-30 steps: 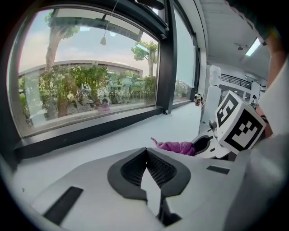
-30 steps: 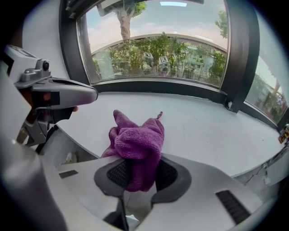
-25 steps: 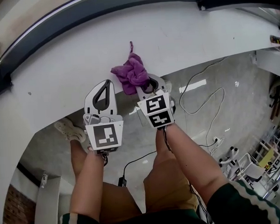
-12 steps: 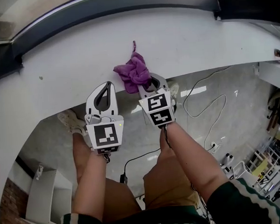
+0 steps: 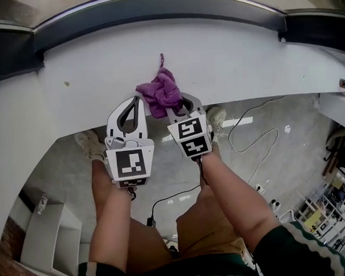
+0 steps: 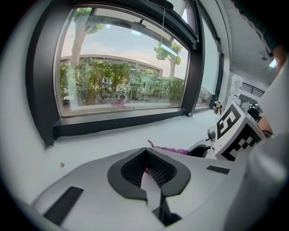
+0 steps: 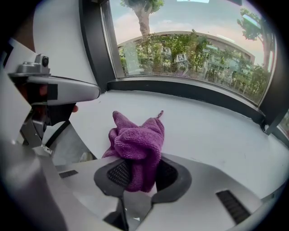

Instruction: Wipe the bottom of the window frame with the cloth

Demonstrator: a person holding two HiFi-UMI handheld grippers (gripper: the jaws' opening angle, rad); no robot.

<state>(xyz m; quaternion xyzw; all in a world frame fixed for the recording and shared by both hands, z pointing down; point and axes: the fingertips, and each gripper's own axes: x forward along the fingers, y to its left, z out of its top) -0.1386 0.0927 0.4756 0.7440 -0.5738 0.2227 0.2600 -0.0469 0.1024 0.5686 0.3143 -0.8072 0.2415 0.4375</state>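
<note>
Right gripper [image 7: 139, 175]: your jaws are clamped on the bunched purple cloth [image 7: 135, 144] (the pinch shows only in this gripper's own view) | Left gripper [image 5: 134, 102]: your jaws are pressed together, empty, just left of the cloth | Head view: cloth sits over the white sill [image 5: 243, 61], short of the dark window frame [image 5: 154, 11]

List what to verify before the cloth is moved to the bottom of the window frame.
1. Grip on the cloth by the right gripper: ok, jaws shut on it.
2. State of the left gripper: ok, jaws together, holding nothing.
3. Contact of cloth with the frame's bottom rail: not ok, it sits over the white sill, short of the dark rail.
4. Sill between cloth and rail unobstructed: ok.
5. Pressure of cloth on the sill: cannot tell.
</note>
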